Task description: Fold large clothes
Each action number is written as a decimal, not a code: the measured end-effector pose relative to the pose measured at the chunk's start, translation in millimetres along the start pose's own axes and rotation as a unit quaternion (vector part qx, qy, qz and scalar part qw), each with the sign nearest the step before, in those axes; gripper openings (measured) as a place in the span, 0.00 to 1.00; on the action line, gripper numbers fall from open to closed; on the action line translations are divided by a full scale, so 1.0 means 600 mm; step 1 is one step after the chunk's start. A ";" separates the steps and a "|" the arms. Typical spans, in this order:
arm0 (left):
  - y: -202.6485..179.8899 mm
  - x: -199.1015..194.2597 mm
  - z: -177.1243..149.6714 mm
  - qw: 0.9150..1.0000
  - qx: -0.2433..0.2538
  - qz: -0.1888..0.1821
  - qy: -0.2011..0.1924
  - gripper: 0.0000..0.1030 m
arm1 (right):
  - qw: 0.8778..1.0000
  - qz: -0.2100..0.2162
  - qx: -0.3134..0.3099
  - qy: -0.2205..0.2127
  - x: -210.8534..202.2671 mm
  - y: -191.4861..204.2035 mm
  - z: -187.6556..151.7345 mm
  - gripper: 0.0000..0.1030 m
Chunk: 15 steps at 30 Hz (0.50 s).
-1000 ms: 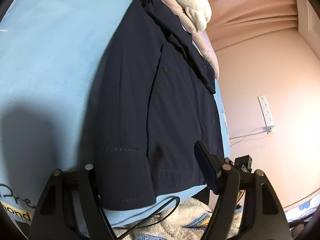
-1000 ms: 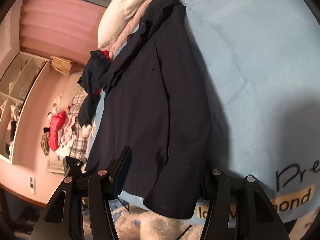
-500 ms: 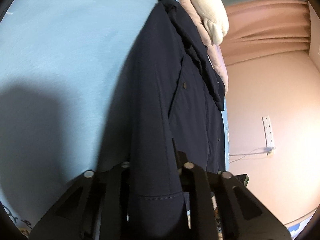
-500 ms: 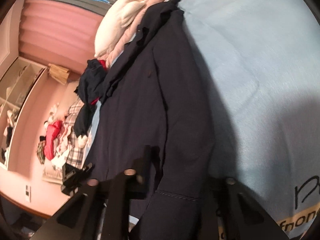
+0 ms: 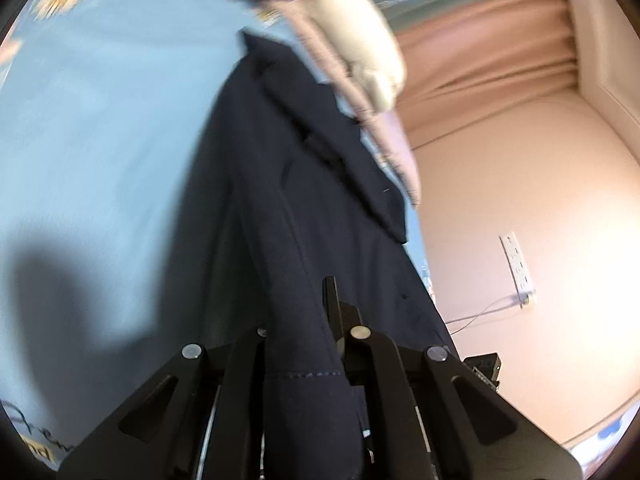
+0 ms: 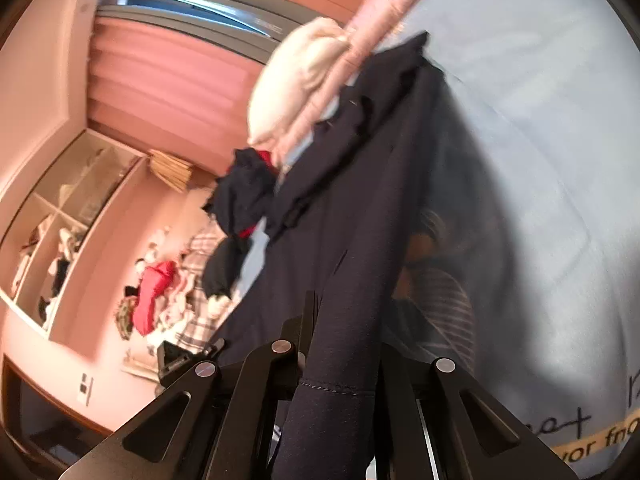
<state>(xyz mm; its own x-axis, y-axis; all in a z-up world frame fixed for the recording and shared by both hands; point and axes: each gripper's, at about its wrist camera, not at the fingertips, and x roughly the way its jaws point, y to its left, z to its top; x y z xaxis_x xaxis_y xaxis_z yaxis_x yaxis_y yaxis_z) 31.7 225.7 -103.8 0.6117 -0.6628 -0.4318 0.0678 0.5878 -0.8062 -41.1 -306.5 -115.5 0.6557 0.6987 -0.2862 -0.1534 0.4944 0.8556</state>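
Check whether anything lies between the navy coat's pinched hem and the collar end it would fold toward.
Nothing visible does. Both the left gripper and right gripper are shut on the navy coat, and its surface up to the collar shows bare. The cream pillow sits beyond the collar.

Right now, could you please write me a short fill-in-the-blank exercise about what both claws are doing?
1. The left claw is shut on the hem of the ____ garment.
2. The garment lies on a light ____ sheet.
3. The right claw grips the ____ garment.

Missing words: navy; blue; same
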 end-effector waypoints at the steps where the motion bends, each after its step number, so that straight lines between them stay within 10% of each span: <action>1: -0.012 -0.001 0.005 1.000 0.009 -0.008 -0.005 0.02 | 1.000 0.004 -0.003 -0.006 0.000 0.006 0.004 0.07; 15: -0.089 -0.016 0.010 0.994 0.082 -0.057 -0.040 0.02 | 0.998 0.043 -0.031 -0.040 -0.012 0.032 -0.012 0.07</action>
<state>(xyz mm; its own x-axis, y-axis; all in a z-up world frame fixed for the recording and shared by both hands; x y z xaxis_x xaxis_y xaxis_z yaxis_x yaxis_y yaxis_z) 26.8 203.1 -54.1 0.6536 -0.6937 -0.3025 0.2642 0.5837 -0.7678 -54.1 -298.3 -99.9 0.6942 0.6978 -0.1765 -0.2555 0.4681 0.8459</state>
